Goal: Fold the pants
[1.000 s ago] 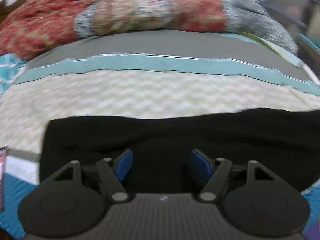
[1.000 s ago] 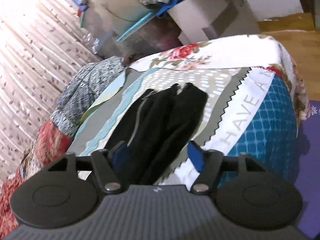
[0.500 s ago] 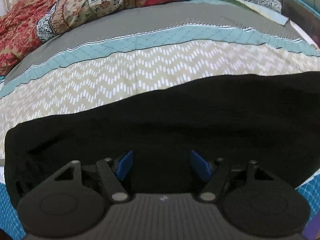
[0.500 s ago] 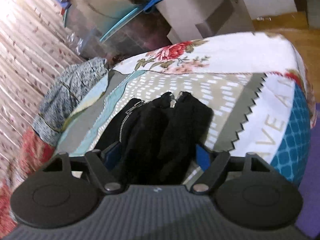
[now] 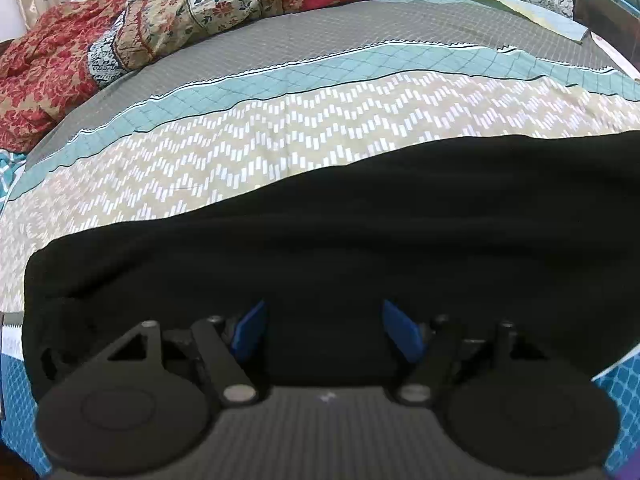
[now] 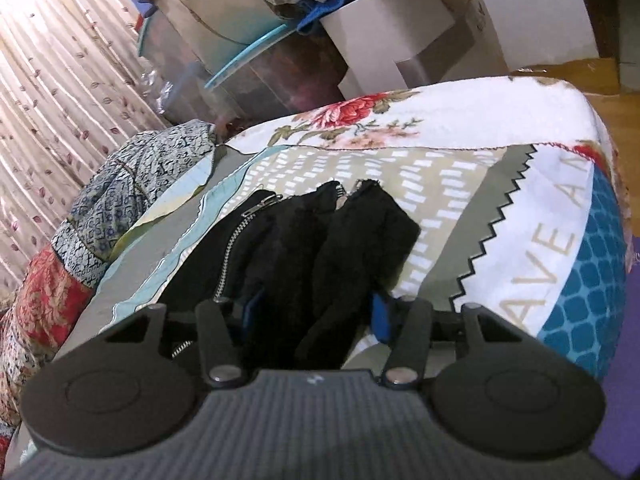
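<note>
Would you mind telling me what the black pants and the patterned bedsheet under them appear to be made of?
The black pants look like a soft, matte, slightly fuzzy knit, perhaps fleece or a cotton blend; the nap at the edges suggests it, and a silvery, metal-looking zipper runs along them. The bedsheet looks like thin, smooth printed woven cloth, likely cotton or polyester: flat sharp print, shallow creases, no pile.

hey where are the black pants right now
The black pants lie on the patterned bedspread, stretched across the foreground of the left wrist view and running between the closing right gripper in the right wrist view.
</note>
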### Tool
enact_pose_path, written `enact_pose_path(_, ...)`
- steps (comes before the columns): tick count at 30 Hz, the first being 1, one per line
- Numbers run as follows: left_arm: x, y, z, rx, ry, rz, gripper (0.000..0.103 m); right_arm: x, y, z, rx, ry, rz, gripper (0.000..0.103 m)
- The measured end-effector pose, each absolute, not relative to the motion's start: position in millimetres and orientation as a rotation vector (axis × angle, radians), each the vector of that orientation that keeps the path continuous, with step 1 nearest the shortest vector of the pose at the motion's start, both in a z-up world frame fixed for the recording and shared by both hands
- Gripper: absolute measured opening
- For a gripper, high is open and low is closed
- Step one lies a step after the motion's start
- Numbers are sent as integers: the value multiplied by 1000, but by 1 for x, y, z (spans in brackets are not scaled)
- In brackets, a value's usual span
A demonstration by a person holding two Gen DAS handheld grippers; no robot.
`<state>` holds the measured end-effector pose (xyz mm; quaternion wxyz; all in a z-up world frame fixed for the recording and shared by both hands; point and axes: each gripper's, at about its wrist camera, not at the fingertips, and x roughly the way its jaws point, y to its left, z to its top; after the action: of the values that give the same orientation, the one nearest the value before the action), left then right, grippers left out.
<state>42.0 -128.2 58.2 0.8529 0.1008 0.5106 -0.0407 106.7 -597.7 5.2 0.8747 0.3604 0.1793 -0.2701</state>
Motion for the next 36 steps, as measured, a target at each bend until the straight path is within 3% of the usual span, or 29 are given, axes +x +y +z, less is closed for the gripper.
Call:
enact_pose_path(28,26,-105,70,180,1047,-39,69,114,-609,5,799,392,-570,53)
enact_pose_path(31,26,-103,70,179,1045,-34,69,117,-609,8,794,423,-588,45)
enact_pose_path(36,24,-102,71,185,1036,-31,69,122,-605,13,752,484,-594,23)
